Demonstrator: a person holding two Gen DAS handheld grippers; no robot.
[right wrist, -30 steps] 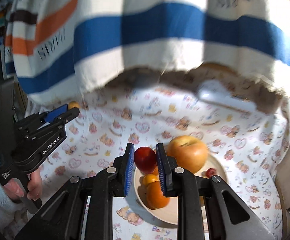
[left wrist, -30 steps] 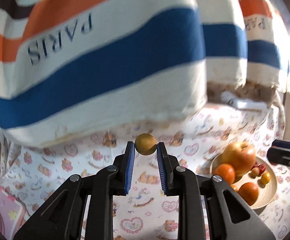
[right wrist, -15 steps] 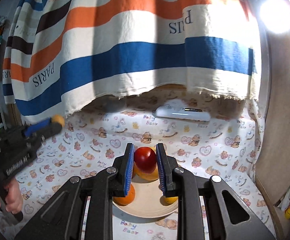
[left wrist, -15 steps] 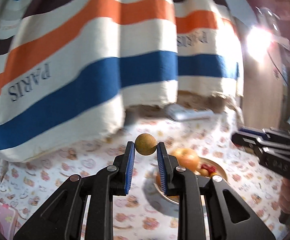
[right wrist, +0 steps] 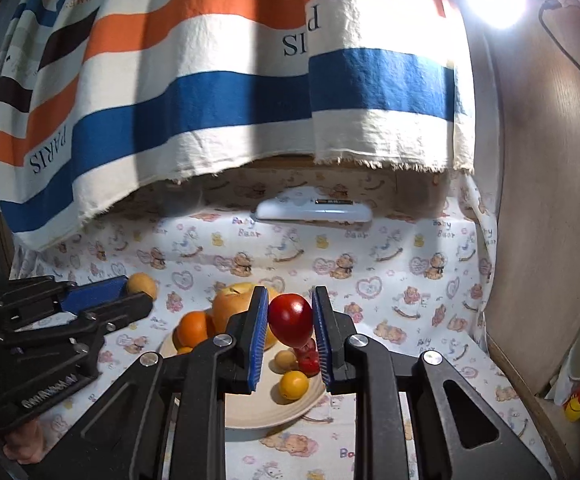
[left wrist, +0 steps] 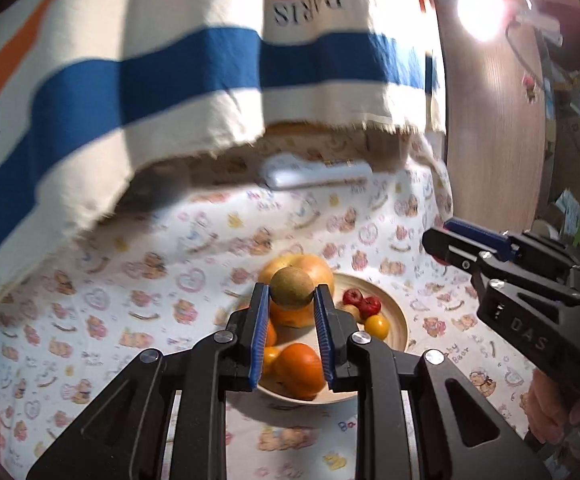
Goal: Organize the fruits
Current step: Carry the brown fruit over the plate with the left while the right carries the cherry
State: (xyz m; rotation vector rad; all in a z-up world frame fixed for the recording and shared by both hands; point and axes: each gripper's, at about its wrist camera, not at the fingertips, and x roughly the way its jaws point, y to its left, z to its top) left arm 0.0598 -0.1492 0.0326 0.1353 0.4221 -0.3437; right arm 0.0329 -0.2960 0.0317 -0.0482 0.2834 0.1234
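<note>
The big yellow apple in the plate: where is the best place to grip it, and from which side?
Probably from above, straddling the widest part of the yellow apple. Its stem dimple faces up, an orange presses at one side, and the plate rim blocks a low approach. Both tools are occupied.

left gripper (left wrist: 292,312) & right gripper (right wrist: 290,322) both clamped, approx. level, side by side.

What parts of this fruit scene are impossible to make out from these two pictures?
- Left wrist view: the plate is partly hidden behind the left gripper and its brown fruit.
- Right wrist view: the red fruit in the right gripper covers the fruit behind it.
- Both views: the striped cloth hides whatever lies behind it.
</note>
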